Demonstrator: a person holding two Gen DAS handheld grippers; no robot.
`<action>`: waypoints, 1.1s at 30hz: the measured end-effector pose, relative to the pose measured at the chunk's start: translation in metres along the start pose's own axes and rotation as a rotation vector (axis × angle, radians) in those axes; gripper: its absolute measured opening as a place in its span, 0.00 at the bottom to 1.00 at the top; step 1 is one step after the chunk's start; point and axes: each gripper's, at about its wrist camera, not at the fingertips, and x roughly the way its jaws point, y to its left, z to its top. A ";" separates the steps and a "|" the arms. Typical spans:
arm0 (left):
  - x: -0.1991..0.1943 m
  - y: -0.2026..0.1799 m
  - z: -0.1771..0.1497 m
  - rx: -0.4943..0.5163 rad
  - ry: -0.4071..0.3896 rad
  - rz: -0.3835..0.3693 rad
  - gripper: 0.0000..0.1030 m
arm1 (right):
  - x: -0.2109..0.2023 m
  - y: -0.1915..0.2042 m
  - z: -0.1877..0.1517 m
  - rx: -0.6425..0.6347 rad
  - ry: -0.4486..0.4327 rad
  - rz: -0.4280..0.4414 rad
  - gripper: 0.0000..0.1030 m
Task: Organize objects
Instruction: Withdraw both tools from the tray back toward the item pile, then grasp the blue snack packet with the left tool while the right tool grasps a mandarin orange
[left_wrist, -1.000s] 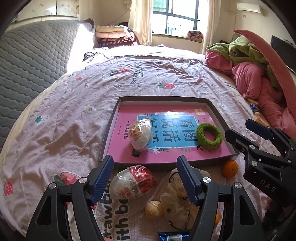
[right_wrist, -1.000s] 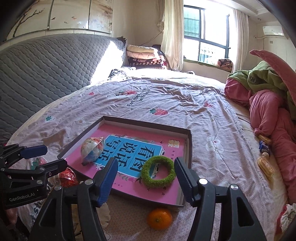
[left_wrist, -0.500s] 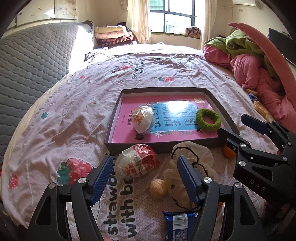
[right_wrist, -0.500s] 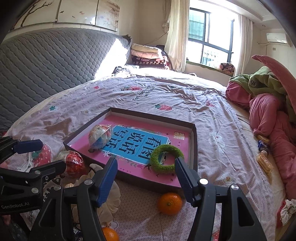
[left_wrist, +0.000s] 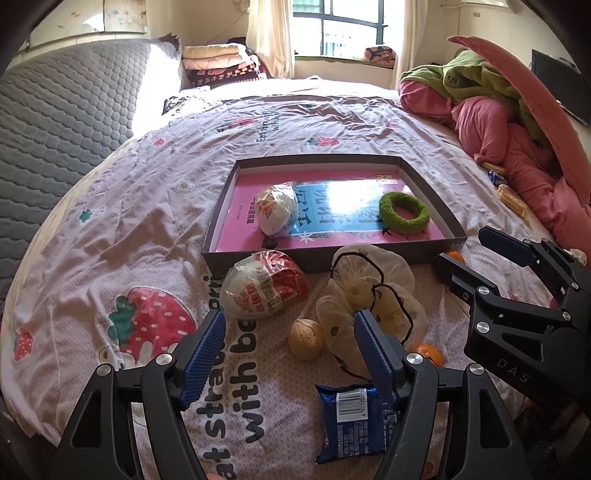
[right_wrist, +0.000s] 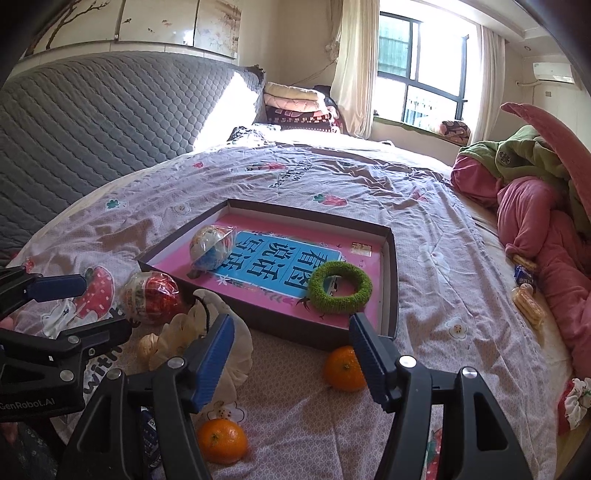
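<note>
While a wrapped egg (left_wrist: 275, 214) and green ring (left_wrist: 404, 212) lie in the tray (left_wrist: 258, 258), another egg (left_wrist: 264, 290), walnut (left_wrist: 306, 339), oranges (right_wrist: 345, 367) remain outside; left gripper (left_wrist: 290, 354) and right gripper (right_wrist: 291, 356) gape empty.

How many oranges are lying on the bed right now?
2. One orange lies just outside the near wall of the box; another orange lies closer to the camera, beside the cream fabric item. Others may be hidden.
</note>
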 end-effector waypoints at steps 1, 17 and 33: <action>-0.001 -0.001 -0.002 0.003 0.001 0.001 0.71 | -0.001 0.000 -0.002 0.002 0.003 -0.001 0.63; -0.009 -0.017 -0.031 0.064 0.029 -0.015 0.71 | -0.011 0.006 -0.026 0.005 0.039 -0.005 0.65; -0.012 -0.028 -0.049 0.099 0.064 -0.041 0.71 | -0.023 0.005 -0.042 0.003 0.053 -0.014 0.66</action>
